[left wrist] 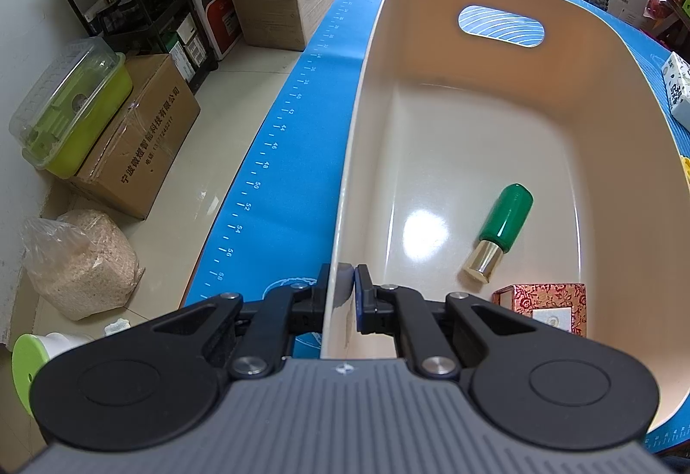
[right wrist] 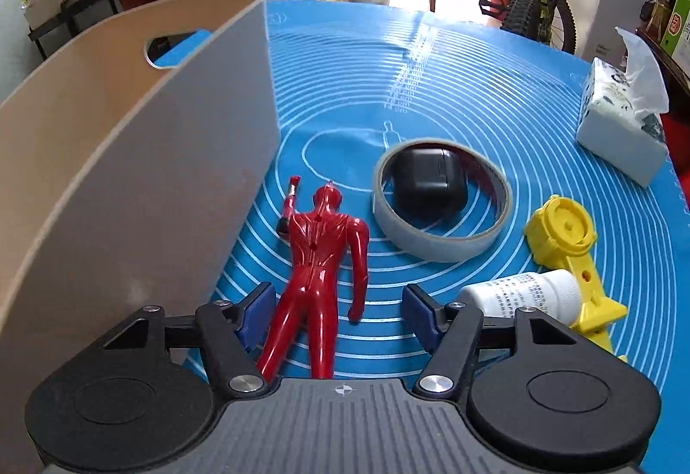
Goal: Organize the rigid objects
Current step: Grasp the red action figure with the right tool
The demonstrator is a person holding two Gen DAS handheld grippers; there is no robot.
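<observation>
My left gripper is shut on the near rim of a beige plastic bin. Inside the bin lie a green and gold tube and a red patterned box. The bin's outer wall fills the left of the right wrist view. My right gripper is open, its jaws on either side of the legs of a red toy figure that lies face down on the blue mat, not touching it.
On the mat lie a grey tape ring with a black case inside it, a yellow plastic toy, a white bottle and a tissue pack. Boxes and shelves stand on the floor left of the table.
</observation>
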